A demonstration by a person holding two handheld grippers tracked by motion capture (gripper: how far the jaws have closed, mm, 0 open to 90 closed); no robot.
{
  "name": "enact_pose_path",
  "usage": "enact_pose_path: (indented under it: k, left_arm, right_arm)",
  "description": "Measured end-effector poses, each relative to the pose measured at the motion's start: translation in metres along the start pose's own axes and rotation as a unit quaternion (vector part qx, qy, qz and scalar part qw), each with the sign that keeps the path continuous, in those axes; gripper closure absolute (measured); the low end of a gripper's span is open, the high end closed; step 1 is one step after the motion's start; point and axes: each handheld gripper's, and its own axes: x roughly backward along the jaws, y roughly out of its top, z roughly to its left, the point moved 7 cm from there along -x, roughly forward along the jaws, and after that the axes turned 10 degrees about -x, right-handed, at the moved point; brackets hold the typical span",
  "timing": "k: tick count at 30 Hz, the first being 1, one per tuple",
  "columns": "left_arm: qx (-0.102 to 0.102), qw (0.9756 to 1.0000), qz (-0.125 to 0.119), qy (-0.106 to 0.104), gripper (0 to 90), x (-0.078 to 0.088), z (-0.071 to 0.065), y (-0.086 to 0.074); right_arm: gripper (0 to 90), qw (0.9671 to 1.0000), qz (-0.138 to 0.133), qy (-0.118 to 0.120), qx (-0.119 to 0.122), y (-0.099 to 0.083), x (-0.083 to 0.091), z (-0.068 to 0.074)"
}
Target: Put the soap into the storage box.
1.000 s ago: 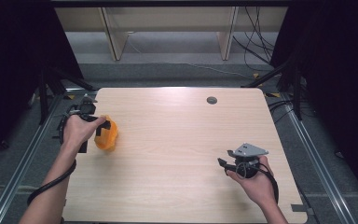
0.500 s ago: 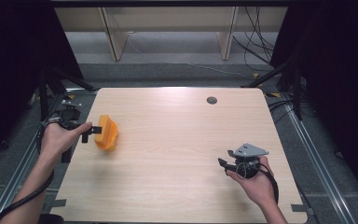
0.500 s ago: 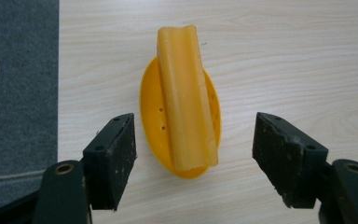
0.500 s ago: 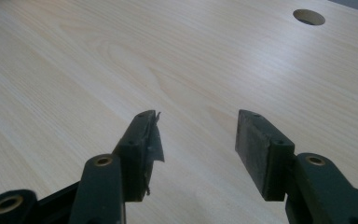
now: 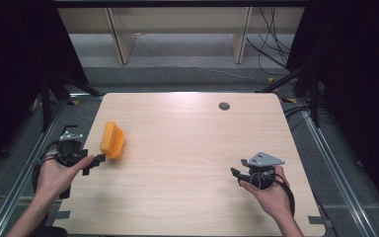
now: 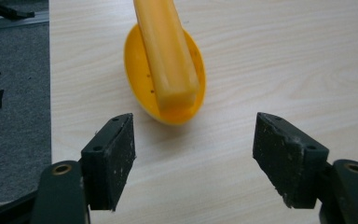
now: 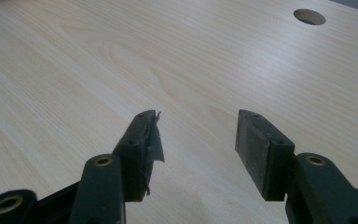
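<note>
Right, left gripper point(image 5: 98, 160) is backing off the orange object point(image 5: 112, 140) toward the table's left edge. A second ago it was right over that object; half a second ago just beside it; now the hand is sitting off the table edge, over the grey floor point(image 5: 24, 163). Its jaws have just been opening, and in the left gripper view they are standing wide with nothing between the pads point(image 6: 114, 158), only bare wood. So this is reading as a release, not a grab.

Orange object point(image 6: 168, 65) is resting on the table point(image 5: 187, 148) near the left edge, just ahead of the open jaws and not touching them. It is looking like an oval yellow base with a long orange bar on top; what it is exactly I can't tell. Compared with the earlier frames it is sitting slightly nearer the left edge.

Right gripper point(image 5: 238, 175) is idling at the near right of the table, same place as before, jaws apart and empty in its own view point(image 7: 193, 140).

Judgement: placement step is looking done, left hand is clearing out.
</note>
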Motion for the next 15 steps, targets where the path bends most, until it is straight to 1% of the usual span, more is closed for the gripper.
enact_pose_path:
  k: [1,3,5,6,7,8,9,10,11,12,13,14,15]
  left_arm:
    - [0.0,1.0,0.0,0.0,29.2,0.0,0.0,0.0]
    - [-0.009,0.9999,-0.004,0.006,29.2,0.0,-0.004,-0.007]
    - [-0.015,0.9999,-0.005,0.002,29.3,0.0,-0.007,-0.014]
    - [-0.013,0.9999,-0.008,-0.001,29.3,0.0,-0.008,-0.017]
    - [-0.013,0.9999,-0.004,-0.003,29.2,0.0,-0.009,-0.021]
    - [-0.01,0.9999,-0.009,-0.006,29.2,-0.001,-0.011,-0.025]
    - [-0.01,0.9999,-0.006,-0.007,29.3,-0.001,-0.011,-0.03]
    - [-0.009,0.9999,-0.008,-0.006,29.3,-0.002,-0.012,-0.034]
    - [-0.012,0.9999,-0.005,-0.006,29.4,-0.003,-0.012,-0.039]
    - [-0.008,0.9999,-0.01,-0.005,29.4,-0.005,-0.013,-0.044]
    - [-0.008,0.9999,-0.007,-0.008,29.6,-0.006,-0.014,-0.048]
    - [-0.007,0.9999,-0.008,-0.002,29.8,-0.009,-0.014,-0.052]
    - [-0.013,0.9999,-0.005,0.005,30.1,-0.011,-0.014,-0.058]
  right_arm:
    - [48.9,1.0,0.0,0.0,0.0,0.0,0.0,0.0]
    - [48.9,1.0,0.0,0.0,0.0,0.0,0.0,0.0]
    - [48.9,1.0,0.001,-0.001,0.001,0.0,0.001,0.0]
    - [48.9,1.0,0.001,-0.001,0.001,0.0,0.001,0.0]
    - [48.9,1.0,0.001,-0.001,0.003,0.0,0.001,0.0]
    - [48.9,1.0,0.001,0.001,0.001,0.0,0.001,0.0]
    - [48.9,1.0,0.005,0.003,-0.005,-0.001,0.001,0.001]
    - [48.9,0.9999,0.008,0.003,-0.011,-0.001,0.002,0.002]
    - [48.9,0.9999,0.007,0.002,-0.007,-0.001,0.001,0.001]
    - [48.9,1.0,0.005,0.003,-0.007,-0.001,0.001,0.001]
    - [48.9,0.9998,0.01,0.002,-0.017,-0.002,0.002,0.003]
    - [48.9,1.0,0.006,0.003,-0.005,-0.001,0.002,0.001]
    - [48.9,1.0,0.006,0.003,-0.003,-0.001,0.001,0.001]
